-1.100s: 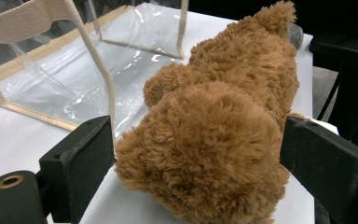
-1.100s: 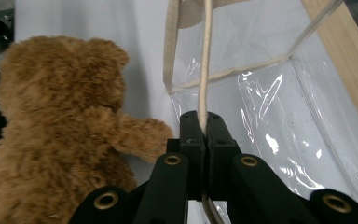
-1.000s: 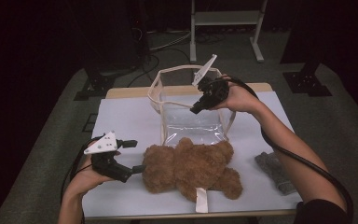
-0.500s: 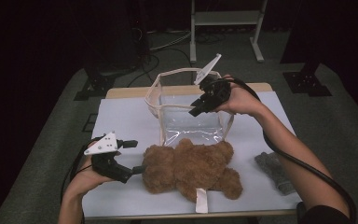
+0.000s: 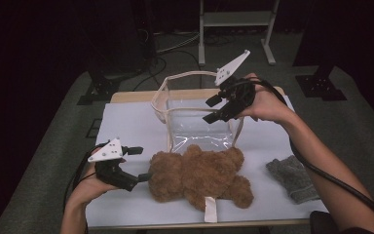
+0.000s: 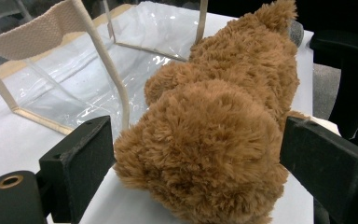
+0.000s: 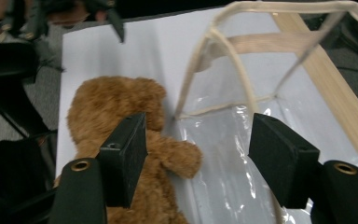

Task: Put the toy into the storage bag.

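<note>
High view: a brown teddy bear (image 5: 199,176) lies flat on the white-covered desk (image 5: 126,122), its long axis running across the desk from the person's left to right, head end toward the left tongs (image 5: 141,176). Just behind it, touching or nearly so, stands a clear plastic bag (image 5: 197,124) with cream webbing trim and handles, mouth up. The right tongs (image 5: 213,109) hover above the bag's near right rim; they have just been opening and hold nothing. A grey cloth (image 5: 292,178) lies at the desk's right edge, well apart from the work. A cream tag sticks out from under the bear at the front edge; no writing can be read on it. Left gripper view: the left tongs (image 6: 205,158) stand wide with the bear's head (image 6: 205,140) between them; the left jaw seems to sit against the fur while the right one stands just off it, though the angle makes contact hard to judge, so I read this as a straddle rather than a firm pinch. The bag (image 6: 74,79) rises just behind and to the left. Right gripper view: the right tongs (image 7: 198,154) gape over the bag's wall (image 7: 223,154), with the bear (image 7: 116,121) below to the left. The left hand is plainly nearer the bear, and the bag's mouth lies behind and above it, so the lift would go up and away from the person.
</note>
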The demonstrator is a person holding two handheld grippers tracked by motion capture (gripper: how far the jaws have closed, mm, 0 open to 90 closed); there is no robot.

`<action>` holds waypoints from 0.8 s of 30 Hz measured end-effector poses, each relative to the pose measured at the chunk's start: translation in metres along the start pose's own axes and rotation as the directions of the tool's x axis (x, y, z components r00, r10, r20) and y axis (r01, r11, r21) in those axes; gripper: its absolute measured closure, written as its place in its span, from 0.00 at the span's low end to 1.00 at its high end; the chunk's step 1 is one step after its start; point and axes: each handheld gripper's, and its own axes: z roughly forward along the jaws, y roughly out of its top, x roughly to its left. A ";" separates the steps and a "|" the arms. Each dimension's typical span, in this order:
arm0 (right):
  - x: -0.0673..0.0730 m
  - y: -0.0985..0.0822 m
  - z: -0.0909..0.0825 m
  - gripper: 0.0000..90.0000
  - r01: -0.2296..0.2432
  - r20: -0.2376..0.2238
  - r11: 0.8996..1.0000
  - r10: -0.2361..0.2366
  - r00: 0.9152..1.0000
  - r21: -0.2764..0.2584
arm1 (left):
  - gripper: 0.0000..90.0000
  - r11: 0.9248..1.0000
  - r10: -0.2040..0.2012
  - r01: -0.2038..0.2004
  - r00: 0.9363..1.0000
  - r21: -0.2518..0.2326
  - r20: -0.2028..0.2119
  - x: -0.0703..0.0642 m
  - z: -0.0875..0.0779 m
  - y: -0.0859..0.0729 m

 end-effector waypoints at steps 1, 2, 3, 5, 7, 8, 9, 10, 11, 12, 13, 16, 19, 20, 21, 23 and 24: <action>0.005 0.000 0.000 0.38 0.008 -0.005 1.000 -0.008 1.000 0.001 | 0.10 1.000 -0.001 0.001 1.000 0.000 0.000 0.000 0.000 0.000; 0.011 0.000 0.000 0.38 0.018 -0.010 1.000 -0.018 1.000 0.002 | 0.10 1.000 -0.005 0.005 1.000 -0.003 0.000 0.000 0.000 -0.001; 0.016 0.000 0.001 0.37 0.031 -0.011 1.000 -0.031 0.999 0.001 | 0.10 1.000 -0.004 0.004 1.000 -0.001 -0.003 0.000 -0.001 -0.001; 0.031 -0.001 0.004 0.37 0.060 -0.030 0.998 -0.060 0.998 0.001 | 0.10 1.000 -0.006 0.006 1.000 0.001 -0.004 0.000 -0.001 -0.001; 0.036 -0.002 0.006 0.37 0.068 -0.039 0.998 -0.068 0.997 0.002 | 0.10 1.000 -0.008 0.008 1.000 0.002 -0.006 0.001 -0.002 -0.001; 0.041 -0.003 0.008 0.37 0.078 -0.049 0.997 -0.077 0.996 0.008 | 0.10 1.000 -0.005 0.005 1.000 0.003 -0.006 0.001 -0.002 -0.001; 0.045 -0.003 0.012 0.36 0.080 -0.058 0.997 -0.080 0.995 0.007 | 0.10 1.000 -0.005 0.005 1.000 0.003 -0.006 0.001 -0.002 -0.001; 0.050 -0.005 0.016 0.36 0.089 -0.071 0.996 -0.088 0.994 0.008 | 0.10 1.000 -0.006 0.006 1.000 0.003 -0.006 0.000 -0.002 -0.001; 0.057 -0.008 0.026 0.35 0.097 -0.092 0.995 -0.095 0.991 0.022 | 0.10 1.000 -0.006 0.006 1.000 0.001 -0.007 0.000 -0.003 -0.001; 0.057 -0.008 0.026 0.35 0.097 -0.092 0.995 -0.095 0.991 0.022 | 0.10 1.000 -0.006 0.006 1.000 0.001 -0.007 0.000 -0.003 -0.001; 0.060 -0.010 0.031 0.35 0.098 -0.105 0.995 -0.095 0.990 0.027 | 0.10 1.000 -0.007 0.007 1.000 0.000 -0.006 0.000 -0.003 -0.001; 0.068 -0.023 0.058 0.34 0.095 -0.149 0.993 -0.085 0.985 0.067 | 0.10 1.000 -0.010 0.010 1.000 -0.004 -0.007 0.000 -0.003 -0.001; 0.071 -0.029 0.071 0.33 0.102 -0.159 0.990 -0.085 0.984 0.099 | 0.10 1.000 -0.008 0.008 1.000 -0.005 -0.010 0.000 -0.005 -0.002; 0.072 -0.032 0.077 0.33 0.104 -0.164 0.988 -0.085 0.983 0.110 | 0.10 1.000 -0.009 0.009 1.000 -0.005 -0.011 0.000 -0.005 -0.002; 0.073 -0.034 0.082 0.32 0.109 -0.162 0.986 -0.089 0.983 0.124 | 0.10 1.000 -0.010 0.010 1.000 -0.004 -0.011 0.001 -0.005 -0.002; 0.075 -0.039 0.091 0.31 0.114 -0.159 0.982 -0.091 0.983 0.148 | 0.10 1.000 -0.010 0.010 1.000 -0.003 -0.010 0.001 -0.005 -0.002; 0.075 -0.042 0.095 0.31 0.116 -0.150 0.980 -0.091 0.984 0.161 | 0.10 1.000 -0.009 0.009 1.000 0.000 -0.010 0.001 -0.005 -0.002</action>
